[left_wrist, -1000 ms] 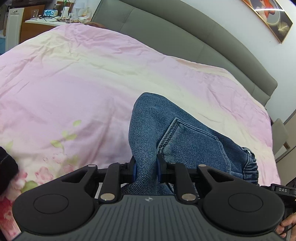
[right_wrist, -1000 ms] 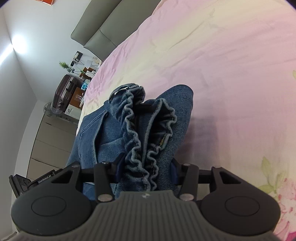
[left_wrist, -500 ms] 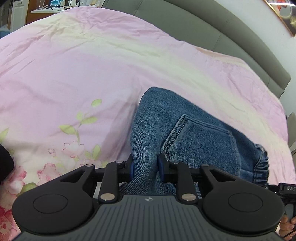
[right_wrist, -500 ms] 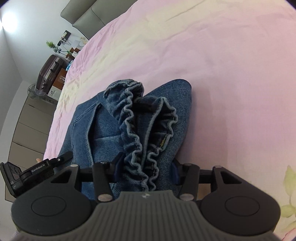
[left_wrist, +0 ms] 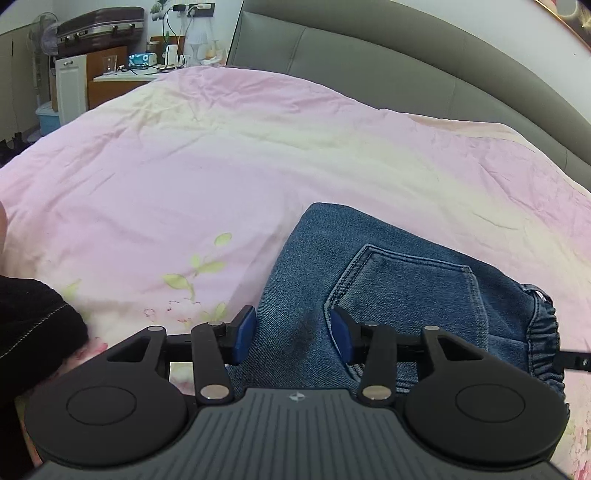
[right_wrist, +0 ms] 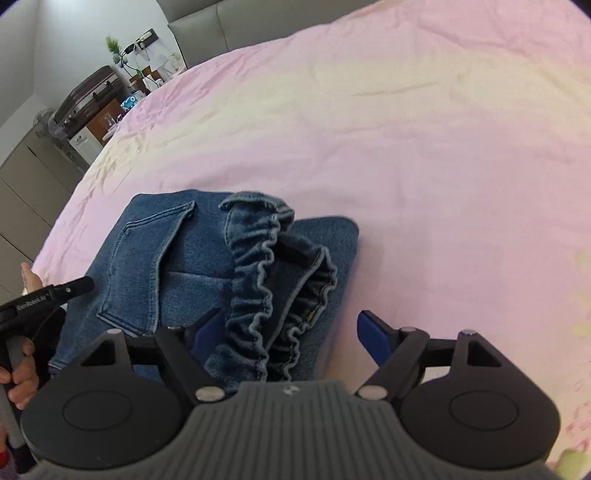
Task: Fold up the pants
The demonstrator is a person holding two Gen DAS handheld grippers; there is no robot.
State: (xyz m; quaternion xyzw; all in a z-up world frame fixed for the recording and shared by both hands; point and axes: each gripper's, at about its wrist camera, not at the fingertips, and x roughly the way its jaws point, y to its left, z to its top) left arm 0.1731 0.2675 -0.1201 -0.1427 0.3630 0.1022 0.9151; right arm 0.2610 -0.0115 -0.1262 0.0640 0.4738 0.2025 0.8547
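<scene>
The blue denim pants (left_wrist: pixel 388 291) lie folded into a compact stack on the pink bedspread (left_wrist: pixel 221 166), back pocket facing up. My left gripper (left_wrist: pixel 293 338) is open, its blue pads either side of the folded edge without pinching it. In the right wrist view the pants (right_wrist: pixel 177 273) show their ruffled elastic waistband (right_wrist: pixel 273 291) on top. My right gripper (right_wrist: pixel 291 332) is open wide around the waistband end. The left gripper's handle (right_wrist: pixel 40 299) shows at the left edge there.
A grey padded headboard (left_wrist: pixel 388 62) runs along the far side of the bed. A dark garment (left_wrist: pixel 33 325) lies at the left edge. A cabinet with a suitcase on top (left_wrist: pixel 99 26) and a cluttered side table (left_wrist: pixel 147 66) stand beyond the bed.
Both grippers were shut on the pants and have opened, letting the fabric go. The folded stack now rests on the bed, and both grippers have drawn back slightly.
</scene>
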